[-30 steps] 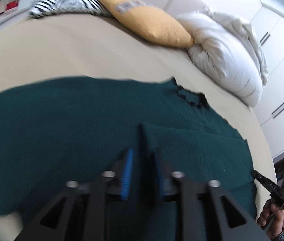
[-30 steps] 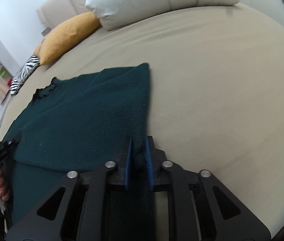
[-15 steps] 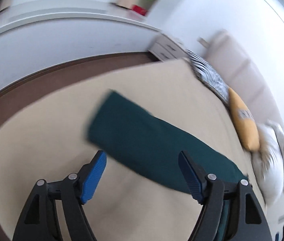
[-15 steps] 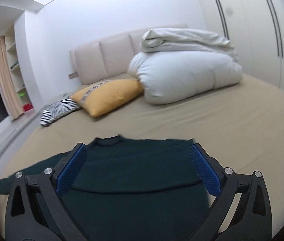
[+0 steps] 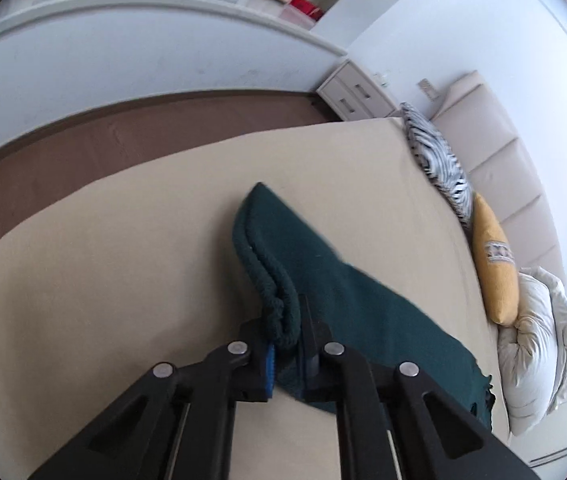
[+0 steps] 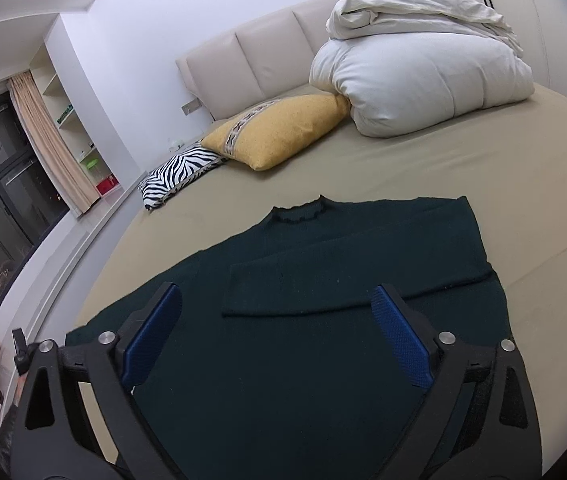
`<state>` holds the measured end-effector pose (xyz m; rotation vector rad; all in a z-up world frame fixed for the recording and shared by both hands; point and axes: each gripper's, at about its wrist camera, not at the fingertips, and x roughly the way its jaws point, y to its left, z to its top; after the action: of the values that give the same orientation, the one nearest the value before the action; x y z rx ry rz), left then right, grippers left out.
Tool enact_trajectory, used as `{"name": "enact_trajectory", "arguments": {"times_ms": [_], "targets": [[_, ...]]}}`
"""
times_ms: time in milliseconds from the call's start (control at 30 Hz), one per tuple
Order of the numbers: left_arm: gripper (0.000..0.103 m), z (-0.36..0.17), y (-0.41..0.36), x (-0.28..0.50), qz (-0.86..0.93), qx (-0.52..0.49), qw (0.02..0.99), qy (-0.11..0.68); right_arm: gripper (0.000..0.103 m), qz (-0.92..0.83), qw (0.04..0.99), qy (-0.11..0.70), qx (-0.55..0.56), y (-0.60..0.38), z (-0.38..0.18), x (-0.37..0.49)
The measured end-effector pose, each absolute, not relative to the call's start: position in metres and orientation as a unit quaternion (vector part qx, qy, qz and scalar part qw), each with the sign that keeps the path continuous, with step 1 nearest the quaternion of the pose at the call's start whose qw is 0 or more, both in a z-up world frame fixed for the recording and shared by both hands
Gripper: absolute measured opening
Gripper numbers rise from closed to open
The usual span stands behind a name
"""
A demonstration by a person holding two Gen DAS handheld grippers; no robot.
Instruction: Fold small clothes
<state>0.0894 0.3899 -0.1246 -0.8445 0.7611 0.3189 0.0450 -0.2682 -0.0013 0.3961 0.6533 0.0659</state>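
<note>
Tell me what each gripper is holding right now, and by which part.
The left gripper pinches the dark green knit sweater by its ribbed sleeve cuff. The right gripper holds nothing; its jaws are closing.

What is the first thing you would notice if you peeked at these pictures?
A big dark green sweater lies spread on the beige bed, one sleeve folded across its chest. The left gripper is shut on the cuff of the other sleeve. Near the headboard sit a yellow pillow, a zebra-striped pillow and a bundled white duvet.
</note>
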Motion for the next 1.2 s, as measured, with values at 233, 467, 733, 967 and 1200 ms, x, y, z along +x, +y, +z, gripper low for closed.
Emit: {"name": "enact_trajectory", "arguments": {"times_ms": [233,467,733,967,1200], "targets": [[0.008,-0.041,0.258,0.122,0.012,-0.308,0.892,0.331,0.086,0.041,0.92,0.327,0.21,-0.292,-0.02,0.023],[0.009,-0.053,0.058,0.155,-0.146,-0.215,0.889,0.376,0.086,0.034,0.905,0.344,0.247,-0.318,-0.047,0.015],[0.066,-0.12,-0.001,0.128,-0.208,-0.194,0.84,0.462,0.086,0.042,0.869,0.388,0.305,-0.34,-0.09,0.023],[0.069,-0.098,0.095,0.111,-0.15,-0.232,0.866,0.418,0.076,0.113,0.851,0.418,0.296,-0.293,-0.105,0.077],[0.069,-0.099,0.165,0.116,-0.102,-0.271,0.868,0.403,0.036,0.117,0.818,0.51,0.238,-0.221,-0.148,0.155]]}}
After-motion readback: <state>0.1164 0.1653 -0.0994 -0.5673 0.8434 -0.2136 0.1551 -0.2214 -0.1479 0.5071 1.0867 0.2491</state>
